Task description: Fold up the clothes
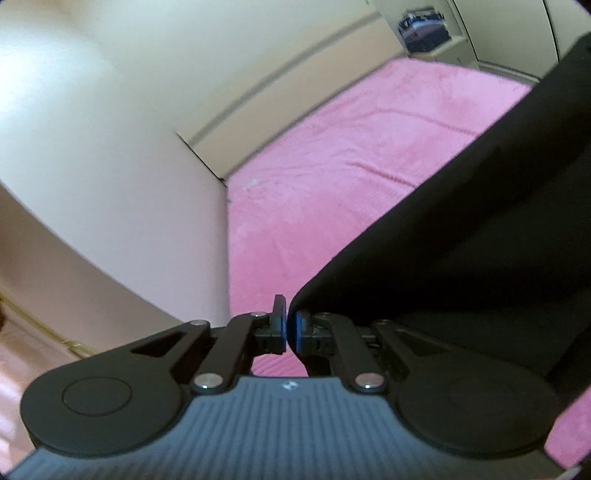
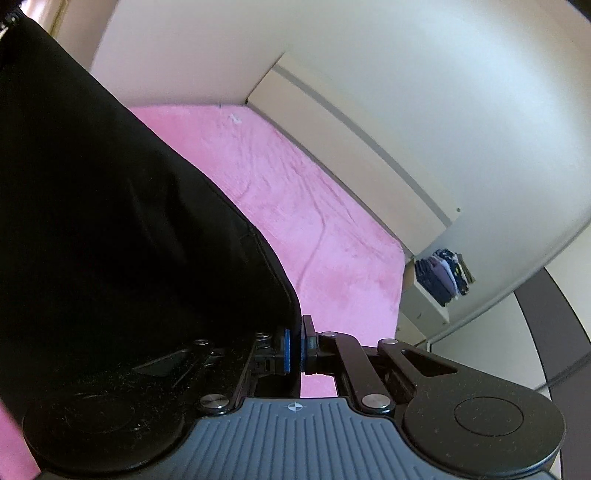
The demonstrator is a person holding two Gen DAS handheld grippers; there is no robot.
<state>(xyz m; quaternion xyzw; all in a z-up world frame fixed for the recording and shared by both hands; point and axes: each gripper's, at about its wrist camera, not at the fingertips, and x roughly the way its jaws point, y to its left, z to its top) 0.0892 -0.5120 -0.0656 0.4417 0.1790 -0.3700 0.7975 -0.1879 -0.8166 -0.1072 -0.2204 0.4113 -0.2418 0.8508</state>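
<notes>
A black garment [image 1: 480, 221] hangs stretched in the air above a pink bed cover [image 1: 332, 166]. My left gripper [image 1: 290, 326] is shut on one edge of the garment, which runs up and to the right from the jaws. In the right wrist view my right gripper [image 2: 295, 350] is shut on another edge of the same black garment [image 2: 110, 221], which spreads up and to the left and hides the left finger linkage. The pink bed cover [image 2: 314, 221] lies beyond it.
White walls and a beige headboard panel [image 1: 277, 92] border the bed. A shelf with folded blue clothes [image 2: 443, 277] stands past the bed's far end; it also shows in the left wrist view [image 1: 424, 29].
</notes>
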